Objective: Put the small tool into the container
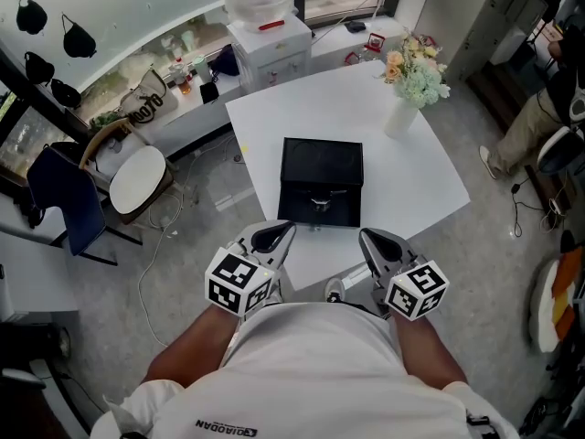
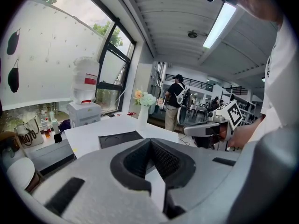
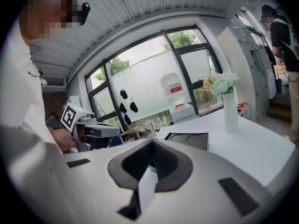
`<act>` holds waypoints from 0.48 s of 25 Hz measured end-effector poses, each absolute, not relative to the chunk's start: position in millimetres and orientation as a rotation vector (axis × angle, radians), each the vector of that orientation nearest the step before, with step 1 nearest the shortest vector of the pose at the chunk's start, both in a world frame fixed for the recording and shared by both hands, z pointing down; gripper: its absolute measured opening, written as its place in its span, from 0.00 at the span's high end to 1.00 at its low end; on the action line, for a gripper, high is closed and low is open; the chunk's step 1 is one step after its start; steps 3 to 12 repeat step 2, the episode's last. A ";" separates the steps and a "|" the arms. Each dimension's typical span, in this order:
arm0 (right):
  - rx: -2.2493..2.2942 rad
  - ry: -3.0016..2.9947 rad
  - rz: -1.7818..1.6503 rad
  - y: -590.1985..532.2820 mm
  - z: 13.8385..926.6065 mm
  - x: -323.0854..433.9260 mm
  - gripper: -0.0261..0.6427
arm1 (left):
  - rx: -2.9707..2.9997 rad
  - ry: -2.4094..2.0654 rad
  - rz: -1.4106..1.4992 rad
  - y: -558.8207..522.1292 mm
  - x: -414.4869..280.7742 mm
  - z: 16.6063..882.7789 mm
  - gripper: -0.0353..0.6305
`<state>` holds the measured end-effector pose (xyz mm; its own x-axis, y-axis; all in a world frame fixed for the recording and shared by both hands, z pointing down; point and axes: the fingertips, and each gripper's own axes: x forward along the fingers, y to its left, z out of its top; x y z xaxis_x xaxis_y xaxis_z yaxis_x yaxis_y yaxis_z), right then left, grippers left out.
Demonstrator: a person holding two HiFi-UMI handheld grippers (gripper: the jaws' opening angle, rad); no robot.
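Note:
A black box-shaped container (image 1: 320, 165) lies in the middle of the white table (image 1: 411, 186). A small shiny metal piece (image 1: 319, 202) shows on its near part; I cannot tell whether it is a tool or a clasp. Both grippers are held close to the person's body, short of the table's near edge. The left gripper (image 1: 277, 233) and the right gripper (image 1: 375, 239) point at the box, jaws together and holding nothing. The left gripper view shows its jaws (image 2: 150, 142) meeting, the box (image 2: 120, 138) beyond. In the right gripper view the jaws (image 3: 152, 143) also meet, the box (image 3: 189, 139) ahead.
A white vase of flowers (image 1: 405, 103) stands at the table's far right corner. A water dispenser (image 1: 265, 26) and a cluttered sill sit behind the table. A chair (image 1: 137, 179) is at the left. A person stands across the room (image 2: 175, 101); another sits at the right (image 1: 539, 117).

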<state>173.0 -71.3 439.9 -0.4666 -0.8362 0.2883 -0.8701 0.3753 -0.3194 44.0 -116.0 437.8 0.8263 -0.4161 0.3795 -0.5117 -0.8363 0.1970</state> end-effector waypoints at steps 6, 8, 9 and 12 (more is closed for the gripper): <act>1.578 -2.540 0.667 -70.9 439.9 173.4 0.95 | 2.717 -0.709 0.471 -115.9 43.9 438.1 0.94; 1.578 -2.540 0.667 -70.9 439.9 173.4 0.95 | 2.717 -0.709 0.471 -115.9 43.9 438.1 0.94; 1.578 -2.540 0.667 -70.9 439.9 173.4 0.95 | 2.717 -0.709 0.471 -115.9 43.9 438.1 0.94; 1.578 -2.540 0.667 -70.9 439.9 173.4 0.95 | 2.717 -0.709 0.471 -115.9 43.9 438.1 0.94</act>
